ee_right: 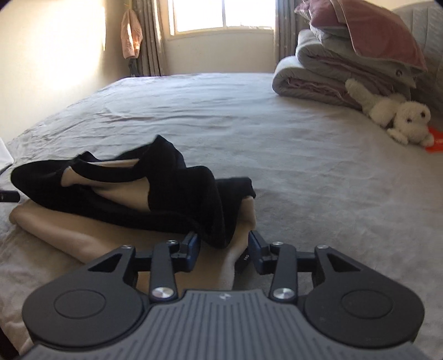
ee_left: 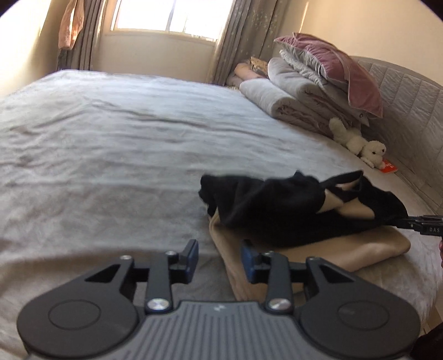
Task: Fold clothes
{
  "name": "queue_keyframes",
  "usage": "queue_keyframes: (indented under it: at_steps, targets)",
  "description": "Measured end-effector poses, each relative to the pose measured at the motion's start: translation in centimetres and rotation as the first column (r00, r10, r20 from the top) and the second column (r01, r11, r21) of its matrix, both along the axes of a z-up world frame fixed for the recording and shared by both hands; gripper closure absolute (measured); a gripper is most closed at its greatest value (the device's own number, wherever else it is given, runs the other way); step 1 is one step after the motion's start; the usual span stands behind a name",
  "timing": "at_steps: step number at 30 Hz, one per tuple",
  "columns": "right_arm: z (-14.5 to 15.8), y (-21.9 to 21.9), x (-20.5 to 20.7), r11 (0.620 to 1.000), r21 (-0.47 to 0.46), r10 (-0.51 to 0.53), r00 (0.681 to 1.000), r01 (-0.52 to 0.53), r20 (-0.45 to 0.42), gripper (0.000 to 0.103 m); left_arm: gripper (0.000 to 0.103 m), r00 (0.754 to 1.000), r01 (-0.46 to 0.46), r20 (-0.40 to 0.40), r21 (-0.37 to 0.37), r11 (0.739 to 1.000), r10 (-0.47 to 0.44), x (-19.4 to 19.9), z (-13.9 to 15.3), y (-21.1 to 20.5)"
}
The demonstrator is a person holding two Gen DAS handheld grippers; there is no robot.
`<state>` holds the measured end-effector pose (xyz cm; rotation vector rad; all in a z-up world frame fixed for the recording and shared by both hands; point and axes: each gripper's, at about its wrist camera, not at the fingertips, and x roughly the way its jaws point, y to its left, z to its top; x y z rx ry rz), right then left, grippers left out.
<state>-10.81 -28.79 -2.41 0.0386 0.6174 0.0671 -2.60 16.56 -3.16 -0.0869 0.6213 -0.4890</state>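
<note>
A crumpled black garment [ee_left: 279,210] lies on top of a tan garment [ee_left: 318,252] on the grey bed [ee_left: 110,144]. My left gripper [ee_left: 220,256] is open and empty, just short of the tan garment's near edge. My right gripper [ee_right: 224,250] is open, with a fold of the black garment [ee_right: 155,193] lying between its fingers, above the tan garment [ee_right: 83,238]. The right gripper's tip also shows in the left wrist view [ee_left: 420,221], at the black garment's right end.
Folded quilts and a mauve pillow [ee_left: 326,83] are stacked by the padded headboard [ee_left: 409,110]. A white plush toy [ee_right: 398,119] and an orange item [ee_right: 434,145] lie beside them. A window with curtains [ee_right: 221,16] is behind the bed.
</note>
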Motion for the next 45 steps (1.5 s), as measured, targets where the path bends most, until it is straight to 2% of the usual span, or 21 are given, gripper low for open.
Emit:
queue_keyframes:
  at_steps: [5,9,13,17,24,28,29,30,31,32,33,34,35,39,45]
  targets:
    - [1.7,0.4,0.0,0.998,0.044,0.032,0.996,-0.036,0.085,0.046,0.045,0.998,0.049,0.051,-0.026,0.998,-0.048,0.6,1.5,-1.6]
    - [2.2,1.3,1.5,0.997,0.048,0.048,0.993,-0.054,0.110,0.044,0.042,0.993,0.082,0.086,0.000,0.997,-0.082,1.7,2.1,-4.3]
    - [2.3,2.2,3.4,0.996,0.040,0.069,0.990,-0.075,0.125,0.041,0.042,0.991,0.111,0.078,-0.023,0.994,-0.109,3.7,2.3,-6.3]
    - [1.1,2.6,5.5,0.996,0.018,0.087,0.990,-0.090,0.108,0.041,0.043,0.990,0.139,0.020,-0.072,0.988,-0.137,5.2,1.4,-7.6]
    - [0.0,2.6,7.0,0.987,0.102,0.112,0.987,-0.123,0.114,0.041,0.047,0.981,0.187,-0.028,-0.089,0.978,-0.190,6.7,-0.1,-9.4]
    - [-0.2,3.4,7.3,0.980,0.134,0.128,0.983,-0.145,0.128,0.041,0.053,0.979,0.198,-0.035,-0.108,0.974,-0.203,7.2,-0.3,-9.9]
    - [-0.2,3.7,7.4,0.980,0.132,0.131,0.983,-0.148,0.131,0.041,0.058,0.978,0.200,-0.033,-0.110,0.974,-0.205,7.3,-0.3,-10.1]
    - [-0.2,4.0,7.5,0.981,0.126,0.133,0.982,-0.150,0.136,0.042,0.062,0.978,0.202,-0.031,-0.112,0.973,-0.206,7.2,-0.3,-10.2]
    - [-0.2,4.3,7.5,0.981,0.120,0.135,0.981,-0.152,0.140,0.048,0.074,0.978,0.203,-0.028,-0.114,0.973,-0.207,7.2,-0.3,-10.3]
    - [-0.1,4.6,7.5,0.981,0.113,0.142,0.979,-0.159,0.145,0.059,0.089,0.977,0.208,-0.026,-0.115,0.971,-0.212,7.1,-0.2,-10.3]
    - [0.0,4.9,7.5,0.980,0.108,0.151,0.977,-0.168,0.149,0.066,0.094,0.976,0.211,-0.021,-0.112,0.971,-0.215,7.0,-0.2,-10.3]
    - [0.1,5.1,7.3,0.979,0.102,0.160,0.975,-0.176,0.153,0.077,0.095,0.976,0.214,-0.016,-0.107,0.971,-0.216,6.8,-0.1,-10.3]
    - [0.1,5.3,7.2,0.978,0.096,0.168,0.973,-0.184,0.157,0.083,0.097,0.976,0.217,-0.008,-0.103,0.971,-0.219,6.6,-0.1,-10.3]
    - [0.7,5.0,6.0,0.974,0.097,0.186,0.966,-0.206,0.181,0.088,0.098,0.967,0.253,0.033,-0.097,0.962,-0.251,5.2,0.5,-9.7]
    - [1.7,4.0,3.7,0.963,0.074,0.239,0.950,-0.258,0.201,0.090,0.098,0.938,0.341,0.097,-0.084,0.936,-0.333,2.6,1.2,-8.4]
